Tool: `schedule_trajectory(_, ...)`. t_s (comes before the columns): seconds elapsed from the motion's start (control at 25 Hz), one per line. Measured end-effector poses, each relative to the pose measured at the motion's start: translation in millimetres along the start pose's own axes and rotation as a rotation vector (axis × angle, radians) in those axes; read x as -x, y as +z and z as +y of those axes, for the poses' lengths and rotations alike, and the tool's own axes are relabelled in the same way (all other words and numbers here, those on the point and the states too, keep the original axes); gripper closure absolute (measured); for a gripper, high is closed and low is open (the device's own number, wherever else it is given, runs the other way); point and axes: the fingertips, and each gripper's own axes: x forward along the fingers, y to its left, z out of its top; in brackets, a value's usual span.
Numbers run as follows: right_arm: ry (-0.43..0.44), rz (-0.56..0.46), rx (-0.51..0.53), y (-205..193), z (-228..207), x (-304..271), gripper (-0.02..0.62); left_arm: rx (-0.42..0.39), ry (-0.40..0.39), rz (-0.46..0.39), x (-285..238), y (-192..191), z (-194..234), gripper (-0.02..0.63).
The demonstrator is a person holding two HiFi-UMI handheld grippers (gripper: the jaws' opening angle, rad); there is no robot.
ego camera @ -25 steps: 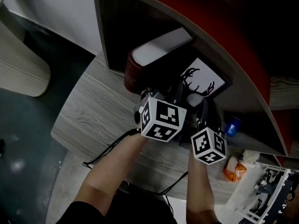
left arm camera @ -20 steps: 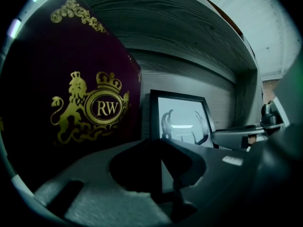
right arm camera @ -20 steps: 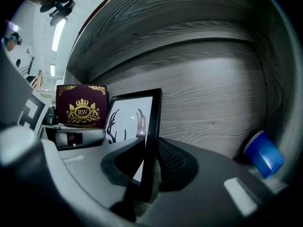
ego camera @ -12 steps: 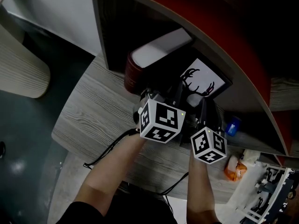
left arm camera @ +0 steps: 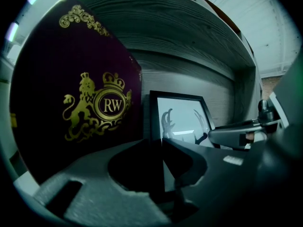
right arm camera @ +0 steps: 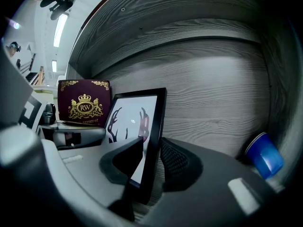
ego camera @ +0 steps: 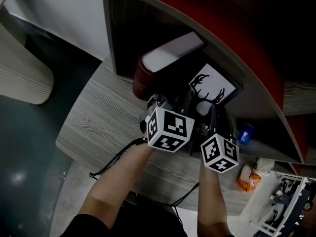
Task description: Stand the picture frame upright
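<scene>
The left gripper (left arm camera: 162,149) and right gripper (right arm camera: 151,148), whose jaws have just been opening, sit released astride the upright picture frame (ego camera: 213,86). Withdraw both straight toward six o'clock (slowly, lest a jaw drag it).

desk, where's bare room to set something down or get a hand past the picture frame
Bare: the left of the desk, between the maroon box and the desk's front edge. Crowded: the nook, where the box, the picture frame and a blue cup stand side by side.
</scene>
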Motion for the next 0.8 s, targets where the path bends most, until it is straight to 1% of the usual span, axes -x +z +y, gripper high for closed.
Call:
schedule_trajectory(0.12, -0.004, 0.005, 0.003, -1, 0, 0, 0.492, 0.005, -0.012, 0.004, -1, -1, -1, 0.538)
schedule_trajectory(0.44, -0.02, -0.004, -0.01, 3, -5, -2, 0.497, 0.025, -0.042, -0.001, -5, 2, -2, 0.54)
schedule_trajectory(0.8, -0.034, -0.026, -0.017, 7, -10, -5, 0.5, 0.027, -0.025, -0.001, -11, 6, -3, 0.54)
